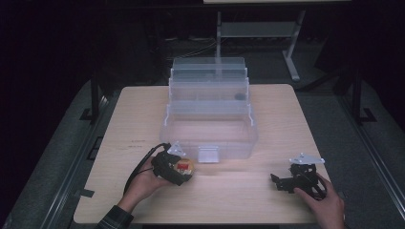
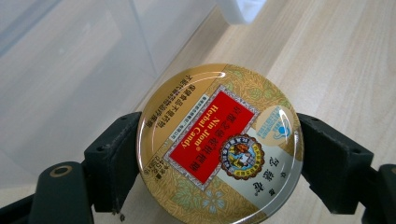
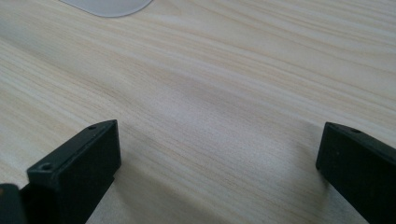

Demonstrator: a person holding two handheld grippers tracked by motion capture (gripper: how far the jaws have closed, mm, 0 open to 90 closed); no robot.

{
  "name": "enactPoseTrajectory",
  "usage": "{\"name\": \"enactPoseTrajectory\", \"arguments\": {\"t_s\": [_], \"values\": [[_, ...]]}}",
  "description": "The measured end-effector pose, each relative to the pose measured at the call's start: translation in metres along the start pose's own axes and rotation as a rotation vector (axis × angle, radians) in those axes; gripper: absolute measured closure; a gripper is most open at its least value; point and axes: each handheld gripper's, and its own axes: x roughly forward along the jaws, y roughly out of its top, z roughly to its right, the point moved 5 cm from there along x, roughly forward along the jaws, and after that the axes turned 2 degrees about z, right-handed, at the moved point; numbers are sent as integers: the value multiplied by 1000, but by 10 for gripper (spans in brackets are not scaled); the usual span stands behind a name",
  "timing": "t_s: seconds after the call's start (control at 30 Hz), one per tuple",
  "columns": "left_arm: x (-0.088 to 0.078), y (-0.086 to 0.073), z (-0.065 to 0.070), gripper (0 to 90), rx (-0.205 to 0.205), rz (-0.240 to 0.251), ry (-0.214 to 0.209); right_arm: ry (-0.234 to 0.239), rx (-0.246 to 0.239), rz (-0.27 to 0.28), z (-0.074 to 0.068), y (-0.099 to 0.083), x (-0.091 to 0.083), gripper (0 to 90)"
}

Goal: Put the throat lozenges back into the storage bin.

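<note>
Where the near-left part of the pale wooden bench meets the front wall of the clear plastic tiered organiser box, the left gripper is clamped on a round gold tin with a red label panel. From the left gripper view, both black jaws press against opposite sides of the tin's rim, and the lid faces the camera with its printed label readable. Whether the tin rests on the bench or is lifted off it cannot be told; wood grain shows beneath it and the translucent box wall stands just beside it. From the high view, the tin sits near the box's white front latch, towards the front edge of the bench. A left hand with a plaid sleeve grips the tool, and a black cable loops from it. At the near-right corner of the bench, the right gripper lies low over the wood, well apart from the box and the tin, held by a right hand. From the right gripper view, its jaws stand wide apart with bare wood between them, grasping nothing.
</note>
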Motion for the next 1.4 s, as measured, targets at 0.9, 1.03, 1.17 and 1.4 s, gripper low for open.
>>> {"name": "enactPoseTrajectory", "arguments": {"t_s": [0.9,1.03,1.17,1.4], "values": [[-25,17,7,196,32,18,-34,0,0,0,0,0,0,0],[-29,20,7,196,43,21,-36,0,0,0,0,0,0,0],[-33,24,8,196,50,21,-41,0,0,0,0,0,0,0],[-39,30,9,196,61,22,-45,0,0,0,0,0,0,0]]}}
